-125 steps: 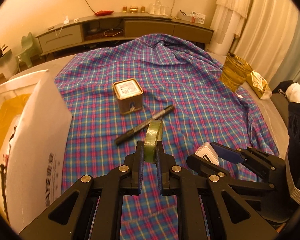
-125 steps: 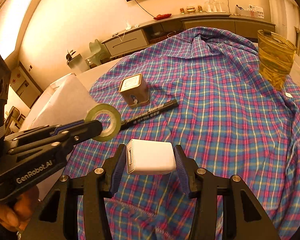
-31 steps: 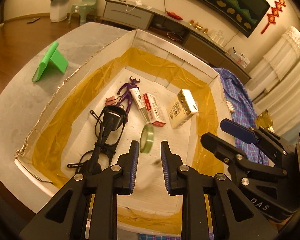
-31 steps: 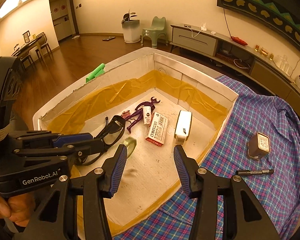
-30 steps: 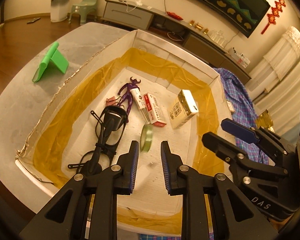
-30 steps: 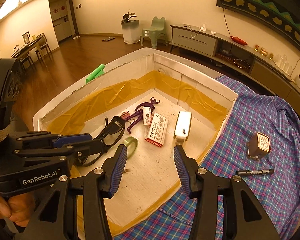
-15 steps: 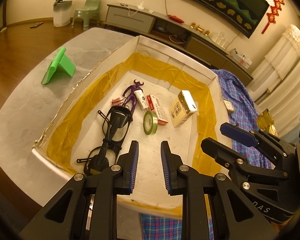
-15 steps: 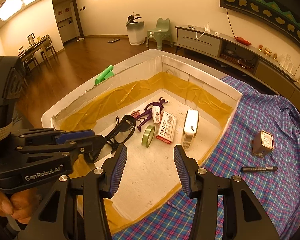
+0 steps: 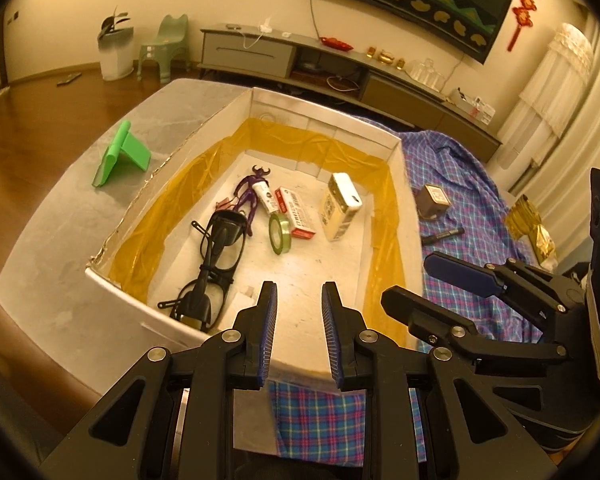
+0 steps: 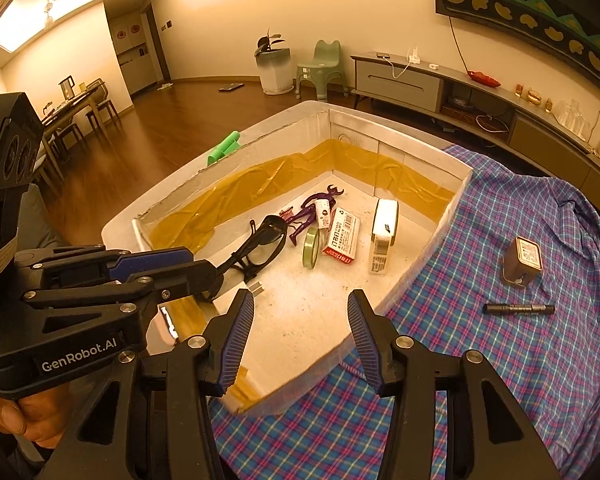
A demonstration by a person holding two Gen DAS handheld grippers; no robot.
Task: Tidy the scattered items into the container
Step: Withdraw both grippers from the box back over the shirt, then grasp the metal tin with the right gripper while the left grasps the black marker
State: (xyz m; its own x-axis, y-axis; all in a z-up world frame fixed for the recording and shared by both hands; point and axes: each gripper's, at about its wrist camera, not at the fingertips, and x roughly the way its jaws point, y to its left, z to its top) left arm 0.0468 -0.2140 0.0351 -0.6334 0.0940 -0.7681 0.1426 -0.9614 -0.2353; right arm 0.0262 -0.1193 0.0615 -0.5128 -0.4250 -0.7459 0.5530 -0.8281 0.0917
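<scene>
Jaws spread and empty on both grippers, left (image 9: 298, 322) and right (image 10: 301, 336). Tape (image 9: 280, 233) sits in the box (image 9: 394, 148). Tin (image 10: 523, 258) and marker (image 10: 518, 309) remain out.

Both grippers were of matte black plastic with open triangular cut-outs in their arms. Round silver screws sat at the joints. The left gripper (image 9: 298, 328) had two narrow fingers (image 9: 269, 320) faced with ribbed blue pads. The right gripper (image 10: 300, 340) had the same blue ribbed pads on its fingers (image 10: 362, 336). In the right wrist view, the left gripper's side bore the white marking "GenRobot.AI", and a grey band wrapped its black camera block. A hand (image 10: 28, 420) showed below that body; no sleeve could be seen.
</scene>
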